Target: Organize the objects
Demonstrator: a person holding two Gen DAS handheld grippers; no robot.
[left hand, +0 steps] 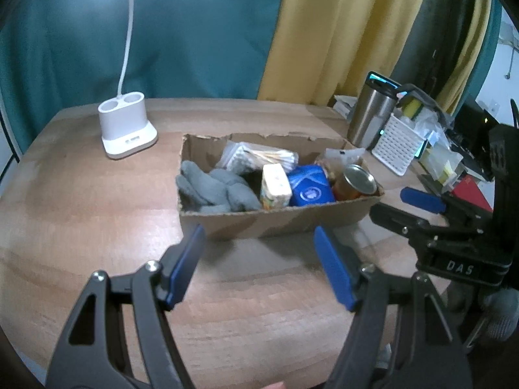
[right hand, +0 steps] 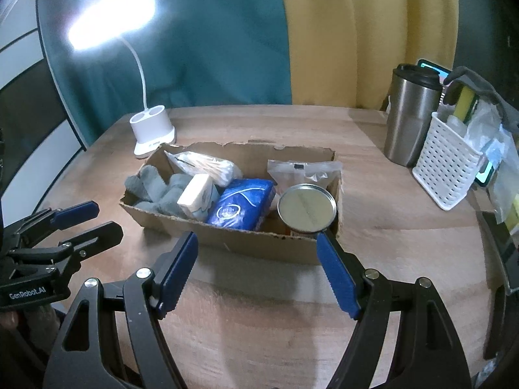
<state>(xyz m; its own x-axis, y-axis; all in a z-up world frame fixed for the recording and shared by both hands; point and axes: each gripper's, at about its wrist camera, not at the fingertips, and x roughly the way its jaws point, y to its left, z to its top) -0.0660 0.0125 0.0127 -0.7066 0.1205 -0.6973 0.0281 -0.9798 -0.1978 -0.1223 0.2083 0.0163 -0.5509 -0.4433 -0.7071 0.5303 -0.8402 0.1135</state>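
Note:
A torn cardboard box [left hand: 279, 220] [right hand: 259, 244] stands mid-table. In it lie grey gloves [left hand: 214, 189] [right hand: 155, 191], a bag of cotton swabs [left hand: 259, 159] [right hand: 207, 165], a small white carton [left hand: 275, 186] [right hand: 198, 196], a blue packet [left hand: 309, 186] [right hand: 241, 206], a tin can [left hand: 356, 181] [right hand: 306, 207] and a clear bag [right hand: 303, 170]. My left gripper [left hand: 259, 265] is open and empty just in front of the box. My right gripper [right hand: 258, 269] is open and empty, also in front of the box. Each gripper shows in the other's view, the right one [left hand: 421, 204] and the left one [right hand: 84, 223].
A white desk lamp [left hand: 128, 129] [right hand: 152, 129] stands at the back left, lit. A steel tumbler [left hand: 373, 113] [right hand: 412, 113] and a white perforated basket [left hand: 397, 142] [right hand: 447, 165] with sponges stand at the right, with clutter beyond. Curtains hang behind the wooden table [left hand: 97, 210].

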